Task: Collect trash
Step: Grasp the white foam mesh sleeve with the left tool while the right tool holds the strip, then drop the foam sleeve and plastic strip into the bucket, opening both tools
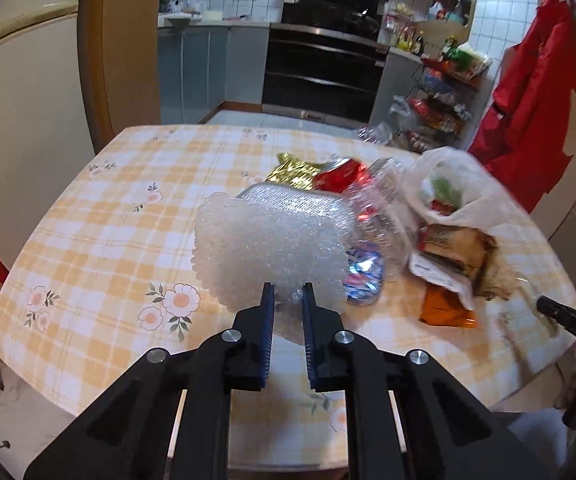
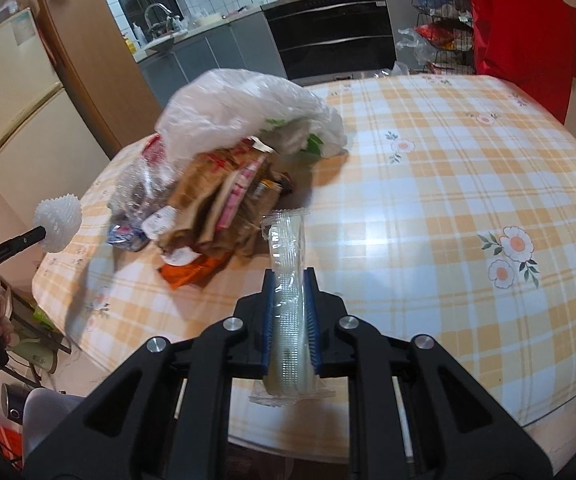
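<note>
**A:** Where does everything sit right now?

**B:** Biggest first: the surface [image 2: 468, 184], under its checked yellow cloth. On it, at about ten o'clock from my right hand-held gripper [image 2: 289, 280], lies the trash pile, topped by the white plastic bag [image 2: 247, 108] with its mouth sagging. Below the bag are the brown paper wrappers [image 2: 211, 208], then the crushed red can [image 1: 338, 178] at twelve o'clock from my left side, and the orange packet [image 1: 446, 310] at the pile's near edge.

**A:** And what are you carrying?

**B:** My left hand-held gripper [image 1: 288, 292] is clenched on the white foam net [image 1: 271, 248], pinching it by its lower edge, clear of the surface. My right one is clamped on a clear sealed cutlery sachet [image 2: 288, 248], which stands upright between the pads.

**A:** So how do you do this step well?

**B:** I judge the job is to get both pieces into the bag. The foam net is light and springy (it would bounce out of a shallow opening), so I'd push it deep before letting go. The bag mouth looks slack; I would take one piece at a time, sachet first since it's slim, and approach from the open side at roughly eleven o'clock.
</note>
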